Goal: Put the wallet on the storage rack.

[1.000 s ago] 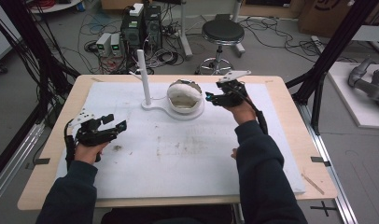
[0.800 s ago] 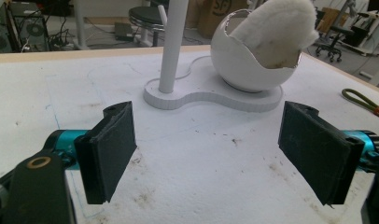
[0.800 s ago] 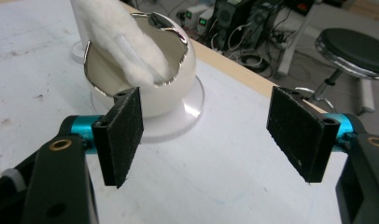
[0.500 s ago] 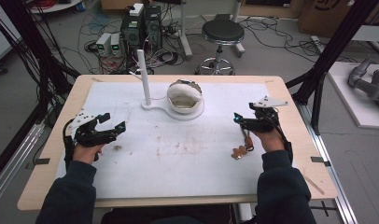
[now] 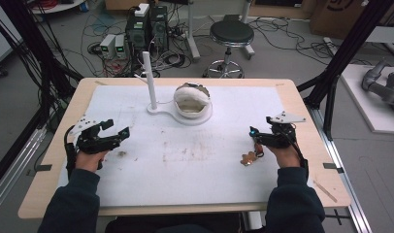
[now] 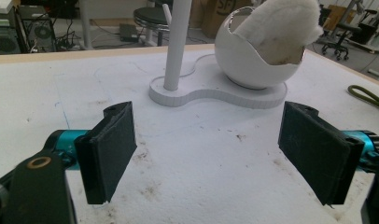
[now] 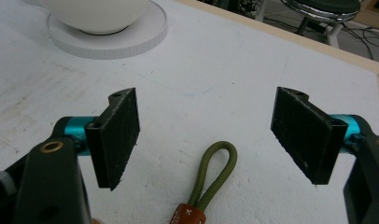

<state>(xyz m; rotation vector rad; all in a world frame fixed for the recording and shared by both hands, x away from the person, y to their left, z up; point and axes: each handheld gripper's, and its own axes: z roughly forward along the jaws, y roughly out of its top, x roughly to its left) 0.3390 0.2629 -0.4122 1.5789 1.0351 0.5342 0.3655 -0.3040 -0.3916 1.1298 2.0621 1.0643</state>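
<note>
— Grippers first: how do the two stand, and why there?

— Left gripper rests near the left edge of the white foam-covered worktop, pads spread wide with bare foam between them; it looks parked, out of the way; right gripper sits near the right edge, its jaws have just been opening and now stand wide, nothing pressed between the pads

— And the olive-green cord loop with the brown leather tag?

— Cord loop lies flat on the foam just below the right gripper's jaws, between them yet touching neither; from above it shows as a small brown shape beside the right hand; my guess is it was set down there, or waits to be picked up

— The stand?

— White egg-shaped bowl lined with white fluff sits on a white flat base beside an upright white post, towards the far edge, middle; well apart from both grippers; the post looks meant for hanging such a loop, though that's only a judgement
</note>
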